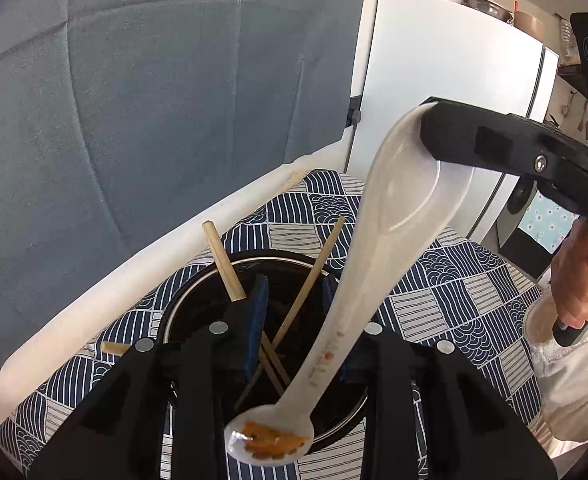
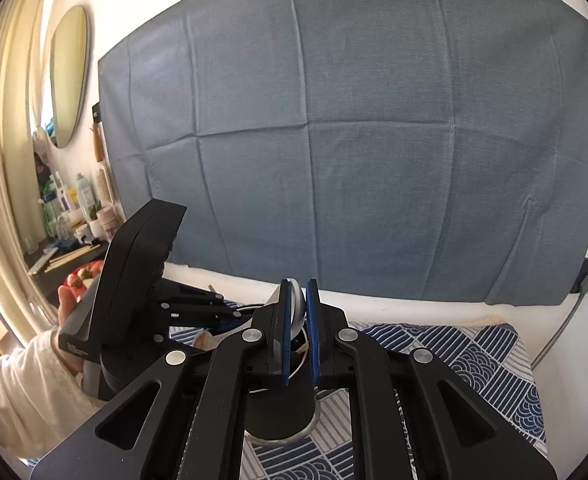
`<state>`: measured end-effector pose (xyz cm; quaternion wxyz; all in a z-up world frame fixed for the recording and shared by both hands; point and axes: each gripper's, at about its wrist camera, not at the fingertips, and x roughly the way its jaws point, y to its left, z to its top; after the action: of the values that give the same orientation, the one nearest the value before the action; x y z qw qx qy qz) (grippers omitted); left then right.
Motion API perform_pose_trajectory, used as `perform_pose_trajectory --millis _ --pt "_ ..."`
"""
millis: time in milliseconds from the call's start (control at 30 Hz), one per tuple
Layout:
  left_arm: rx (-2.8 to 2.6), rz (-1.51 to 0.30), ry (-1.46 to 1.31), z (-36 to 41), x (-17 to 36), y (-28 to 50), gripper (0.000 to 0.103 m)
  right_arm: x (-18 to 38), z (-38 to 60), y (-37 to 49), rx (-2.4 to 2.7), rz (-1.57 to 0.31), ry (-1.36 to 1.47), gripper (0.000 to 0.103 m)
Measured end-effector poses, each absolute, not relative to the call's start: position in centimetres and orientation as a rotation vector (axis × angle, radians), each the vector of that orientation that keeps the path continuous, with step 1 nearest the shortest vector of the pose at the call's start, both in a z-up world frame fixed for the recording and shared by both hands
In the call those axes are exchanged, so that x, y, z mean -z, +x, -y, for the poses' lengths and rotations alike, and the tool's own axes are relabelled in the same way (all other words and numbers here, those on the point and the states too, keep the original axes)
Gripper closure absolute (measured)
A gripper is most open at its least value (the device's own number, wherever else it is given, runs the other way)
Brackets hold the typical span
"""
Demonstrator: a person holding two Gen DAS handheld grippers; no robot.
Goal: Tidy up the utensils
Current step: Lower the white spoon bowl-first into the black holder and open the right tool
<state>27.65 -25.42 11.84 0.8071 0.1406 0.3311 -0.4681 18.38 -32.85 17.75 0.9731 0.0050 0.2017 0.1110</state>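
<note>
In the left wrist view, a black round holder (image 1: 197, 304) stands on a navy-and-white patterned tablecloth (image 1: 446, 292), right under the left gripper (image 1: 294, 300). Several wooden chopsticks (image 1: 314, 276) lean inside the holder, and one of them crosses the gap between the gripper's blue pads (image 1: 258, 316). The jaws stand partly apart. The far pad is mostly hidden, so I cannot tell whether anything is gripped. A white ceramic spoon (image 1: 378, 224) hangs slanting over the holder. Its lower end, with orange marks, is at the holder's near rim. Its wide upper end is clamped by the right gripper (image 1: 430, 120), up and to the right of the holder. The person's right hand (image 1: 578, 280) grasps that gripper's handle. Behind the holder, a blue-grey cloth (image 1: 153, 100) covers the wall, with a white fridge (image 1: 446, 80) to its right.

In the right wrist view, the right gripper (image 2: 298, 320) is closed narrow on the white spoon (image 2: 296, 300), which sits between its blue pads above the holder (image 2: 277, 420). The left gripper (image 2: 225, 314) comes in from the holder's left, its fingertips down at the rim. A hand (image 2: 67, 304) in a white sleeve (image 2: 13, 380) holds it.
</note>
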Motion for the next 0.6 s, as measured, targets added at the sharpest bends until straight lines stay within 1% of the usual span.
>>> perform_pose_trajectory --millis 233,433,600 --pt "0.98 -0.602 0.297 24.7 -12.2 26.4 0.073 -17.4 31.5 18.6 -0.172 -0.407 -0.065 0.097" --pt "0.976 -0.594 0.272 24.4 -12.5 26.6 0.072 -18.1 32.6 18.5 -0.13 -0.391 -0.069 0.097" --pt "0.987 -0.62 0.265 24.1 -12.2 27.2 0.072 -17.2 33.0 18.6 -0.132 -0.41 -0.065 0.097"
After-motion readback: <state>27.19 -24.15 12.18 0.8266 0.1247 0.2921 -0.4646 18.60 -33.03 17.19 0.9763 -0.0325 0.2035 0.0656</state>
